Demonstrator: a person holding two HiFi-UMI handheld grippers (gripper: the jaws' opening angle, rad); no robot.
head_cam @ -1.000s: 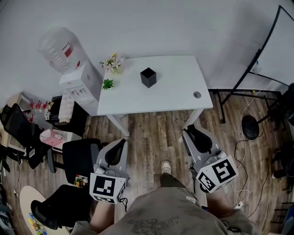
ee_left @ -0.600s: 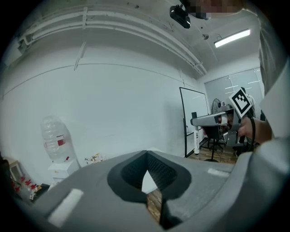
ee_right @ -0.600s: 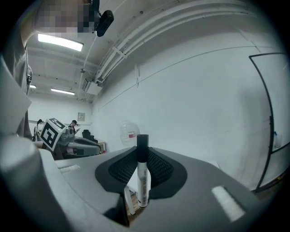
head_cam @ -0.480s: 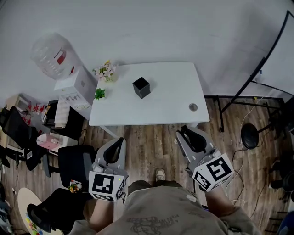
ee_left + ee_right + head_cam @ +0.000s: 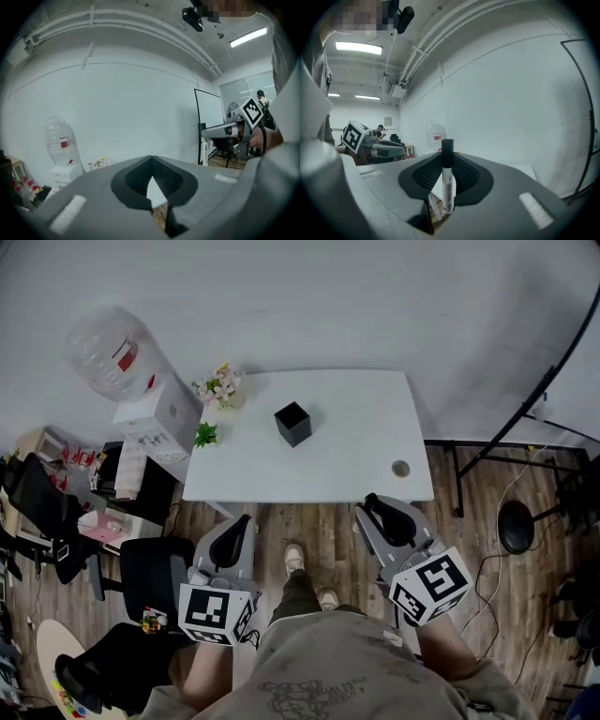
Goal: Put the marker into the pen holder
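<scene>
White marker (image 5: 447,180) with a black cap stands upright, clamped between the jaws of the right gripper (image 5: 446,190), cap end uppermost. The left gripper (image 5: 151,187) has its jaws pressed together with nothing between them. From the head view both grippers are held low in front of the person, over the wood floor (image 5: 319,521) and short of the white table (image 5: 356,442). The black pen holder (image 5: 293,424) stands on the table, left of its middle, well apart from both grippers. Flowers (image 5: 217,387) sit at the table's far left corner, with a small green plant (image 5: 205,434) at its left edge. A water dispenser (image 5: 150,413) stands just beside that end.
</scene>
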